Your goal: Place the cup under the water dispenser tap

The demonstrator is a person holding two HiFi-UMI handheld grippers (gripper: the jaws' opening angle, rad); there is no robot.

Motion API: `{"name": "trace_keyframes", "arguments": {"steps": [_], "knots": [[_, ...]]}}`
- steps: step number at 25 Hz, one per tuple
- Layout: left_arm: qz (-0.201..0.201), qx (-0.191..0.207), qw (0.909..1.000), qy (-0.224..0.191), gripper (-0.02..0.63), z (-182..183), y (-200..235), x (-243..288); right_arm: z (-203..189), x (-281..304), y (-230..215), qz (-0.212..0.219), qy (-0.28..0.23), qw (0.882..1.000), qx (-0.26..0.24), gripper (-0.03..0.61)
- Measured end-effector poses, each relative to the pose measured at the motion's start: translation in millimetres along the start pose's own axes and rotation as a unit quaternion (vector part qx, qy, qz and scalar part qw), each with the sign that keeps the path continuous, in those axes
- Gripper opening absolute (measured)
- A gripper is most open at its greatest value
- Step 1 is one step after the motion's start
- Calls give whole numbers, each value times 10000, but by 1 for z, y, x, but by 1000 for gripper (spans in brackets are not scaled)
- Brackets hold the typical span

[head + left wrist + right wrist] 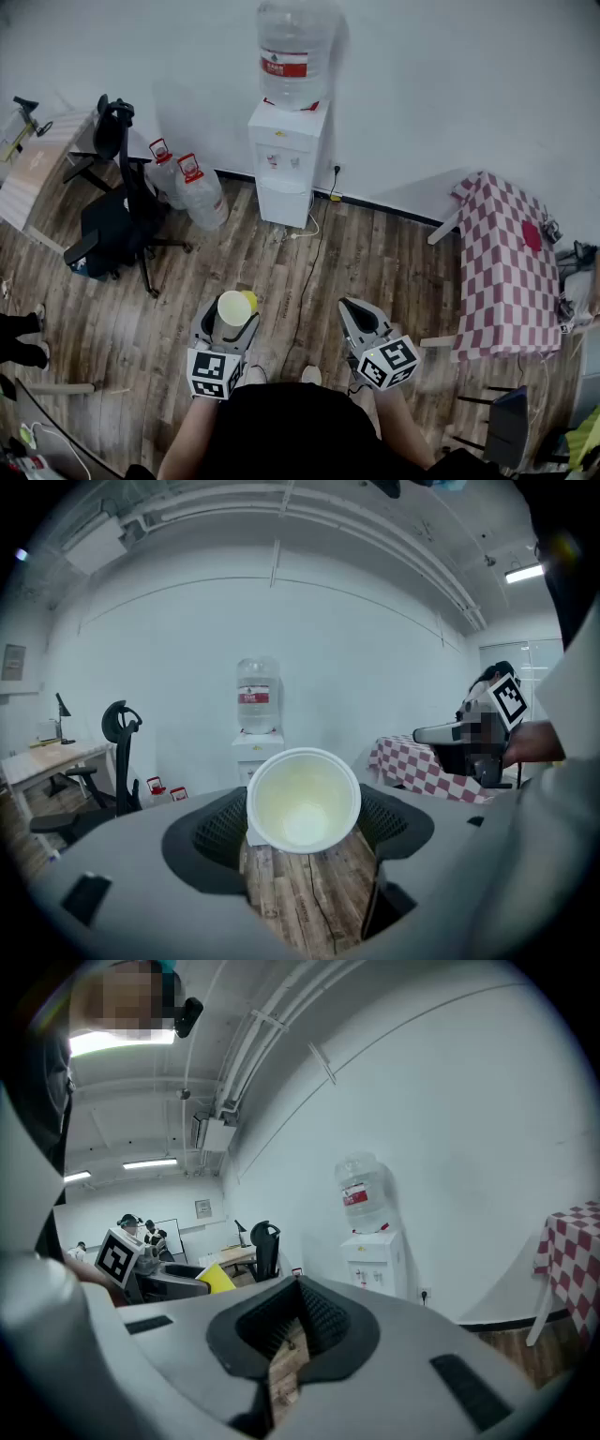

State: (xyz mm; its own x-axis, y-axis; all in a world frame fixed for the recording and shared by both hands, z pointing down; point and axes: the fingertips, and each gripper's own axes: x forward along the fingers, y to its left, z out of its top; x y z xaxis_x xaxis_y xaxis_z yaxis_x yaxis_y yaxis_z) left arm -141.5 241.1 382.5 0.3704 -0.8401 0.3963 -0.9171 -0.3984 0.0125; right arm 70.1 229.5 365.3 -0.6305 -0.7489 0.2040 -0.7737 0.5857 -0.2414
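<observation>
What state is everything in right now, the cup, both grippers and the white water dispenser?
Yellow cup with white inside: empty, gripped, mouth facing back along the jaws.
Left gripper: shut on the cup.
Right gripper: shut, nothing between its jaws.
White water dispenser: upright, no cup under its taps.
Clear bottle with red label: mounted upside down on the dispenser.

Floor (pixel 375 272): brown wood planks.
At wall: water dispenser (pixel 286 164); two spare bottles (pixel 202 192) just beside it.
Left: black office chair (pixel 117 220).
Right: checked-cloth surface (pixel 506 267).
Middle: dark cable (pixel 309 272).
</observation>
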Motion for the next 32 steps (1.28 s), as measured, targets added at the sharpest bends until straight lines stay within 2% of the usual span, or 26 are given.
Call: {"name": "trace_keyframes", "arguments": {"steps": [11, 18, 27, 32], "knots": [[3, -4, 10000, -39, 370, 8, -17, 13, 4, -13, -19, -20, -42, 10000, -18, 11], [12, 83, 10000, 22, 370, 13, -34, 23, 4, -21, -28, 269, -89, 9996, 64, 11], [197, -60, 9997, 141, 370, 6, -63, 23, -17, -46, -47, 437, 180, 9989, 74, 11], [183, -43, 9996, 222, 370, -3, -79, 26, -29, -62, -64, 318, 256, 9990, 186, 11]]}}
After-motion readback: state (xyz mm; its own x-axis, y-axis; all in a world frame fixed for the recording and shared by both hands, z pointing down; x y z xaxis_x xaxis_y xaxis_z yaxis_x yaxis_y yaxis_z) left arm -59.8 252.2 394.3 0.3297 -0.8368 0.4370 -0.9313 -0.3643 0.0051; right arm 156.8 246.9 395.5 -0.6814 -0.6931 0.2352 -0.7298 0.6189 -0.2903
